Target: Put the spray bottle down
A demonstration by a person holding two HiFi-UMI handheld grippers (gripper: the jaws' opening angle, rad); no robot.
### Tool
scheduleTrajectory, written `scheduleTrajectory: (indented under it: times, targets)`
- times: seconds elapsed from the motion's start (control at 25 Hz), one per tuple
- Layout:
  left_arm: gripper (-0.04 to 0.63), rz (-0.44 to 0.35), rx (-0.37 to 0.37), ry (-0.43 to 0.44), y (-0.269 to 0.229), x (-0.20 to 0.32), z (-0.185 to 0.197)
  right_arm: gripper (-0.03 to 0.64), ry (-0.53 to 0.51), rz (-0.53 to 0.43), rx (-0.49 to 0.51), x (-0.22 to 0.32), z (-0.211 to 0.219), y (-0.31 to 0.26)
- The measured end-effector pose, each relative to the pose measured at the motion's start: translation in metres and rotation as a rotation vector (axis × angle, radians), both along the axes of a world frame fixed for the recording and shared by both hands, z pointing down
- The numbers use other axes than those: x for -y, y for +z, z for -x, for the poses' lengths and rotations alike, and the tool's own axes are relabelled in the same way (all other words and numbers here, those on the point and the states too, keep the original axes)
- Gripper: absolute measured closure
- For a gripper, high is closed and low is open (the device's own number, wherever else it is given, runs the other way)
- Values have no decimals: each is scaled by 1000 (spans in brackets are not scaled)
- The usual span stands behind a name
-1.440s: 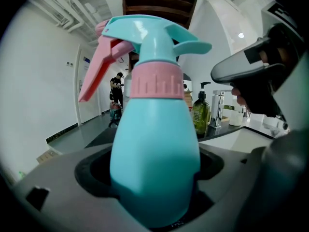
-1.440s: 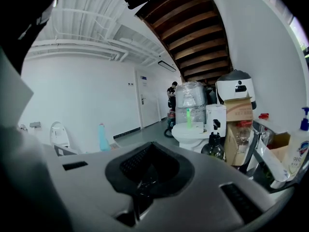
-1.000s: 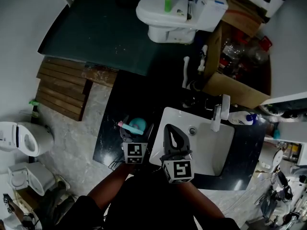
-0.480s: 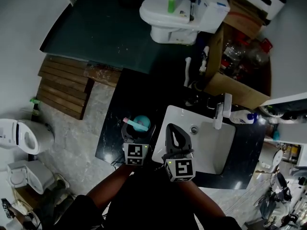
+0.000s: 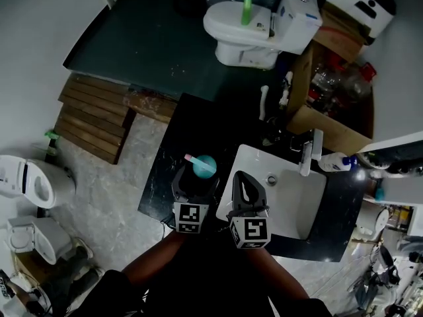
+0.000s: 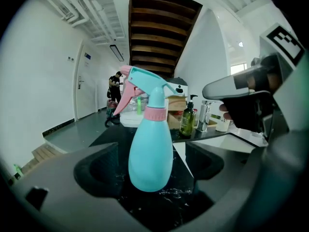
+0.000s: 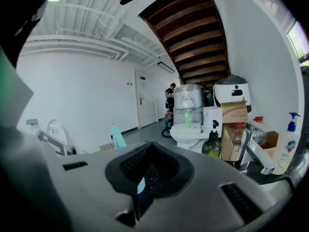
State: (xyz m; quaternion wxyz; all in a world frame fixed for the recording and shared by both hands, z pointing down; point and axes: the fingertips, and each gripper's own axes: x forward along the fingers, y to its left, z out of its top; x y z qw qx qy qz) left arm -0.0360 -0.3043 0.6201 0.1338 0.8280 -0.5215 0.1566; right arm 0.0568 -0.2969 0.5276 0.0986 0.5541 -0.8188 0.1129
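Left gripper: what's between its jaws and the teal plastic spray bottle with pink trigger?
Nothing. In the left gripper view the teal spray bottle stands between the left gripper's open jaws, bare black marble counter either side.

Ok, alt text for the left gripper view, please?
A turquoise-and-pink spray bottle stands upright on a black marble countertop between the left gripper's open jaws, clear of both. The right gripper juts in at right, above a white sink.

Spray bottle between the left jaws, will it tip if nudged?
Probably tippy: the spray bottle stands tall, its trigger head jutting sideways. Its smooth rounded body may slip in a grip. It looks opaque, so its weight is unclear.
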Motion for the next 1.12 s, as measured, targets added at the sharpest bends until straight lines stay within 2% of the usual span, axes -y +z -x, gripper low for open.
scheduleTrajectory:
  times: [0.72,0.96,1.12]
  targets:
    - [167,-79,-66,24,-63,-66,17,601,42,-67,-2,-71,21,-35]
    - [167,-191,-49,70,-103,-96,23,601,74,-85,8,-101,31,-50]
    - [169,-205,-89,74,-121,-117,30,601,101,-102,9,-120,31,-59]
